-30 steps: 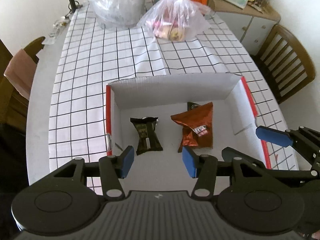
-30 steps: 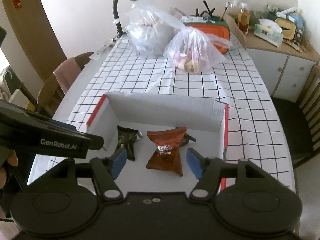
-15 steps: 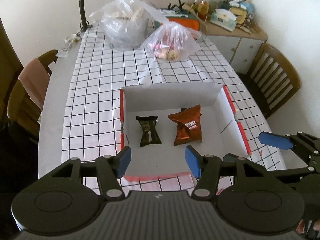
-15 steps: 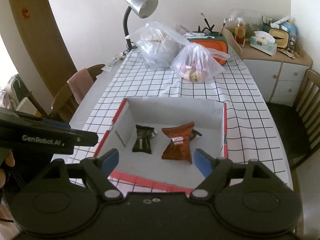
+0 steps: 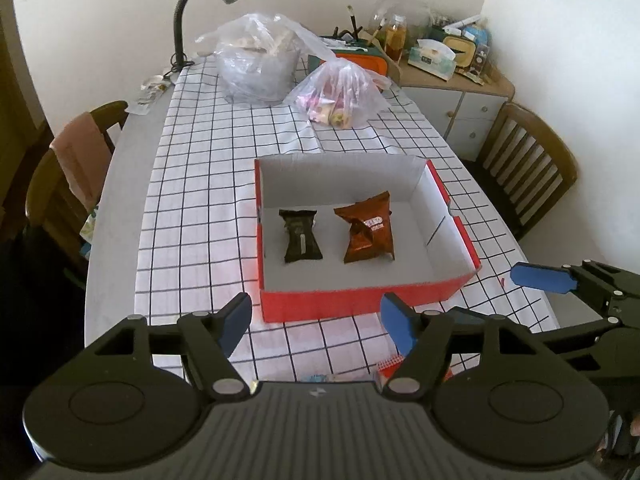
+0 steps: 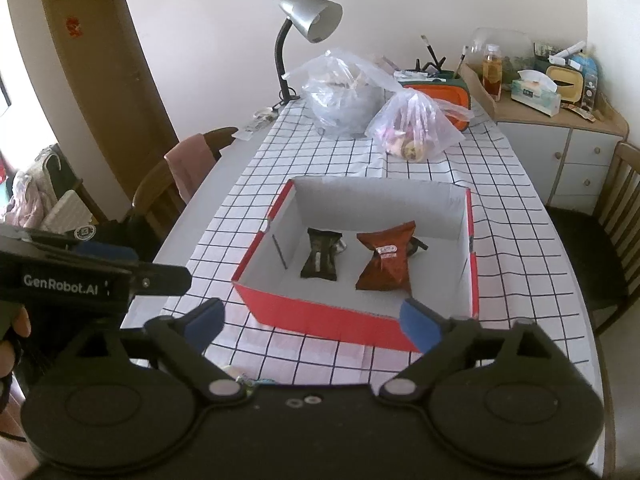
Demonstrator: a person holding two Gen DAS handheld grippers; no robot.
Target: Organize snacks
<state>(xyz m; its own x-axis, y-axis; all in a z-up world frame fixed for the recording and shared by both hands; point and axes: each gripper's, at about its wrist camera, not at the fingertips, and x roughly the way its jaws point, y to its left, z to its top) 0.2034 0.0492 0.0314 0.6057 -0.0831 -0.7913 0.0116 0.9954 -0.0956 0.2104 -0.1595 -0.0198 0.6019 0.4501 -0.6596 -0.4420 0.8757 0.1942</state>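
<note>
Nearest, the left gripper (image 5: 316, 326) and right gripper (image 6: 316, 320) are held spread, nothing between their fingers, the jaws having just been opening; a placing step is judged finished, and further snacks must be fetched next. Beyond, in the red box (image 5: 360, 302), two packets are counted: one dark snack (image 5: 300, 236) and one brown snack (image 5: 368, 228). Farthest, two plastic bags (image 5: 340, 94) are seen.

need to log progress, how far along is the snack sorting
Done: a dark packet and an orange-brown packet lie side by side in the red box. In hand: nothing; the left hand-held gripper and right hand-held gripper have just been opening and stand empty, short of the box. Left: a few small items at the near table edge, too hidden to identify.
</note>
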